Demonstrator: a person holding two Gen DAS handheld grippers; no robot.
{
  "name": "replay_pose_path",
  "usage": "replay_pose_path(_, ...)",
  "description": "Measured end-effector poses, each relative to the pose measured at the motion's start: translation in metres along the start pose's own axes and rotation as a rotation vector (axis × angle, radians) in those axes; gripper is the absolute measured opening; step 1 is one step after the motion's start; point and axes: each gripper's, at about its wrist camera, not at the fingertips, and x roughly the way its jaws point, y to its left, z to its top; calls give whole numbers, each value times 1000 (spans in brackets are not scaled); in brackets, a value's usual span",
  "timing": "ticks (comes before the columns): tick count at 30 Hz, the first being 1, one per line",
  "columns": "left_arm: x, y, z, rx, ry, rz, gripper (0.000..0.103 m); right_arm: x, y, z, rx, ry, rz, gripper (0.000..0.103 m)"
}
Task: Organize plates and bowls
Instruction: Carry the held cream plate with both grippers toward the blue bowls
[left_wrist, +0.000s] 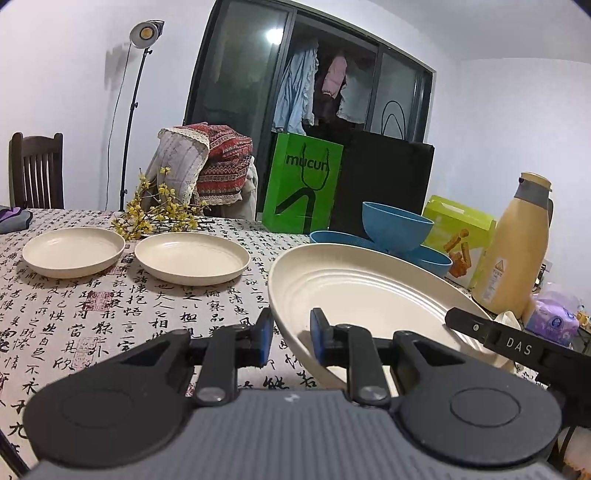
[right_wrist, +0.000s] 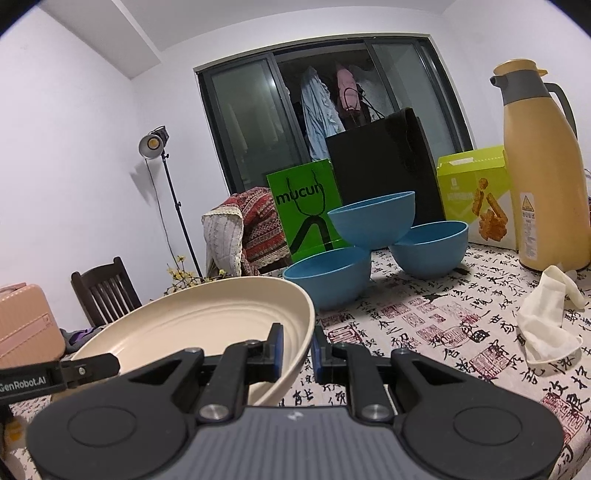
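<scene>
The cream plate is held between the two grippers above the table, tilted rather than flat: its hollow faces up and toward the left gripper's camera, and the far edge rides higher than the near one. Being round, it has no long axis to speak of. The left gripper is nearly closed, its blue pads pinching the plate's left rim, one pad outside and one inside. The right gripper is likewise almost shut, clamped on the opposite rim.

Just behind the plate stand three blue bowls: two sit upright on the cloth and the third perches tilted on their rims. Off to the left, two more cream plates lie flat side by side, close together, with a spray of yellow flowers behind them. A tall beige thermos jug stands at the right, next to a lime-green snack box, and a crumpled white cloth lies in front of them. A green paper bag and a black bag stand behind the bowls.

The plate is matte cream with concentric ridges stepping down inside it and a raised rim. The tablecloth is printed with black calligraphy and red seals.
</scene>
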Motion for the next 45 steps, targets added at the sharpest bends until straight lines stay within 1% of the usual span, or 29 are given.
replay_pose_path(5, 4, 0, -5, 5, 14, -15, 21, -2, -3, -3, 4, 3, -10, 15)
replay_pose_path(19, 17, 0, -18, 17, 65, -7, 21, 0, -7, -18, -3, 29, -36, 15)
replay_pose_path(24, 24, -3, -24, 27, 101, 5, 21, 6, -13, -23, 9, 53, -50, 15)
replay_pose_path(30, 25, -5, -25, 40, 104, 10, 21, 8, -16, -27, 8, 61, -53, 16)
replay_pose_path(37, 33, -11, -27, 63, 133, 22, 22, 13, -22, -28, 6, 72, -63, 16)
replay_pose_path(45, 35, -14, -27, 81, 145, 25, 22, 14, -23, -31, 4, 85, -66, 16)
